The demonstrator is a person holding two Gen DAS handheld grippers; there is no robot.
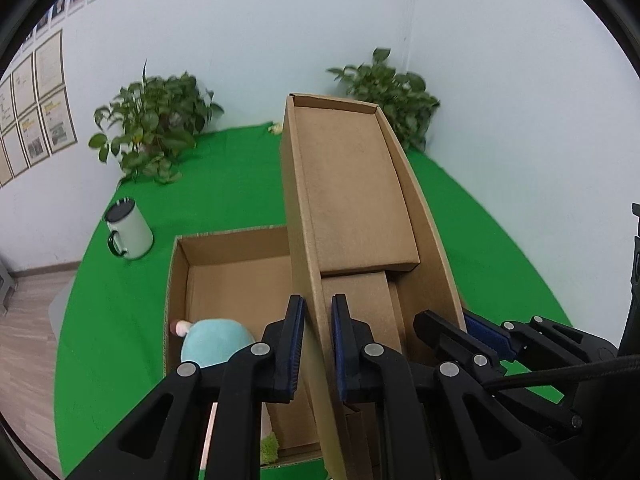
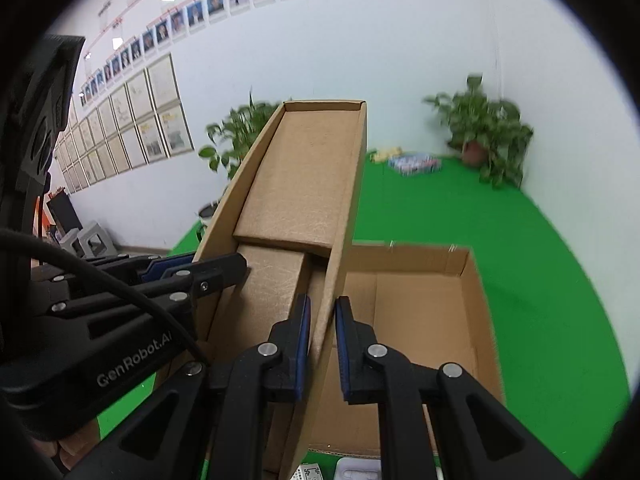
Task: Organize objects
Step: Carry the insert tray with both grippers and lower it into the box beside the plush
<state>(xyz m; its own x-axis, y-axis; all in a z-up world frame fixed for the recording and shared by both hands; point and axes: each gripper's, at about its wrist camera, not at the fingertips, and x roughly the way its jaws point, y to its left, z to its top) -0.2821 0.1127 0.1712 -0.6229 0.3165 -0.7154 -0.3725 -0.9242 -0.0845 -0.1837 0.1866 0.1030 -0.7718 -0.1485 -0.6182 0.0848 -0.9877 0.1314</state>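
A shallow cardboard lid (image 1: 352, 184) is held tilted above an open cardboard box (image 1: 240, 276). My left gripper (image 1: 318, 344) straddles the lid's left wall, and my right gripper (image 2: 322, 344) straddles its right wall (image 2: 344, 208); each pair of jaws stands close around the wall. The right gripper also shows in the left wrist view (image 1: 460, 332), the left one in the right wrist view (image 2: 192, 268). A light-blue plush toy (image 1: 218, 340) lies in the box. The box also shows in the right wrist view (image 2: 420, 312).
A white mug (image 1: 130, 234) stands on the green cloth (image 1: 120, 320) left of the box. Potted plants (image 1: 156, 128) (image 1: 392, 96) stand at the back by the wall. A colourful flat pack (image 2: 414, 163) lies far back. A green fuzzy item (image 1: 270, 446) lies in the box's near corner.
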